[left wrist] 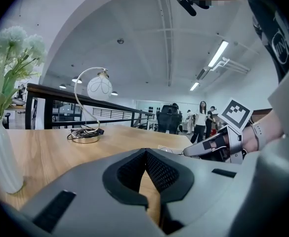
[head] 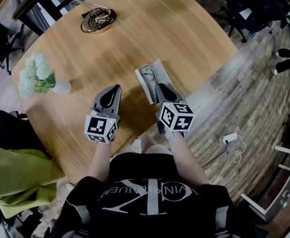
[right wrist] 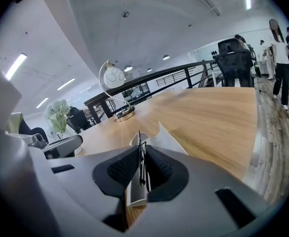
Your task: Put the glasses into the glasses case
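Jaws: right gripper (right wrist: 142,149) tight on one glasses (right wrist: 141,168); left gripper (left wrist: 145,154) together, empty; one case (right wrist: 171,139)

Two tongs (head: 115,88) (head: 160,87), one glasses (head: 150,76), one glasses case (head: 157,67), one lamp (head: 97,20), one vase (head: 61,87).

A pale wooden tabletop (head: 149,29) stands on a floor (head: 244,93) of grey-brown planks; behind it runs a black railing (left wrist: 50,87); the ceiling (left wrist: 134,28) is white, with lit strip lights (left wrist: 218,53); a lamp (left wrist: 100,87) with a white globe shade stands at the tabletop's far side; a black office chair (left wrist: 169,118) stands far back; a green cloth (head: 16,177) lies heaped beside the tabletop.
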Demonstrator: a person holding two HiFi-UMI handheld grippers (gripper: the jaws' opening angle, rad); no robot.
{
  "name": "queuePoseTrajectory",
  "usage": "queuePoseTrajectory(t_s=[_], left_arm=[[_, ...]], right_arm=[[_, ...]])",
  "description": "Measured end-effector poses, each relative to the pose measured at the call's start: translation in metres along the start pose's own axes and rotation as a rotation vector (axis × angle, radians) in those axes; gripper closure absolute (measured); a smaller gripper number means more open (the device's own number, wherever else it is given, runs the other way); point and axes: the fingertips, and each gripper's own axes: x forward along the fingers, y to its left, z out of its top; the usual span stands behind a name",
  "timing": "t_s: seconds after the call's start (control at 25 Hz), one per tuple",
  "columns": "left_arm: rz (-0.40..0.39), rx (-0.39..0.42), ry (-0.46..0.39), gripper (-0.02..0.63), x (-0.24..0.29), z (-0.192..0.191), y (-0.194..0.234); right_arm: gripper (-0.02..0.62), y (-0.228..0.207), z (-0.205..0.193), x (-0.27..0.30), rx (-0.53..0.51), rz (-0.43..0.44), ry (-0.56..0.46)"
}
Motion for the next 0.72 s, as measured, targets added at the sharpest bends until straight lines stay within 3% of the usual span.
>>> queuePoseTrajectory(t_s=[0.36, 0.72], left_arm=[[0.021, -0.015, -0.002, 0.591, 0.002, -0.001, 0.009], [0.034, -0.03, -0.006, 0.591, 0.001, -0.002, 0.018]], right_arm=[[0.541, 0.005, -0.002, 0.02, -0.004, -0.011, 0.074], [0.541, 0.002, -0.018, 0.027, -0.019, -0.007, 0.21]])
